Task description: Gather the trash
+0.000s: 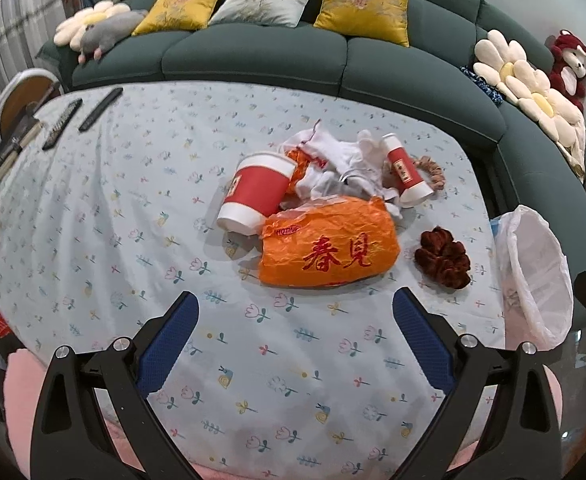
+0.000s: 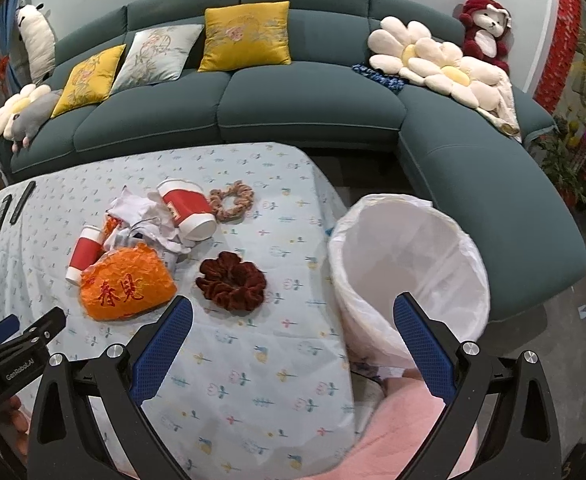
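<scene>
Both grippers, left gripper (image 1: 293, 332) and right gripper (image 2: 291, 336), hang with fingers apart and empty, and that crinkly orange plastic bag (image 1: 329, 246) looks light and slippery, so I'd pinch a bunched edge.

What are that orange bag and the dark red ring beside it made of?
The orange bag looks like thin glossy plastic film: crinkled, shiny. The dark red ring looks like a velvety fabric scrunchie: soft ruffled folds, matte sheen.
</scene>
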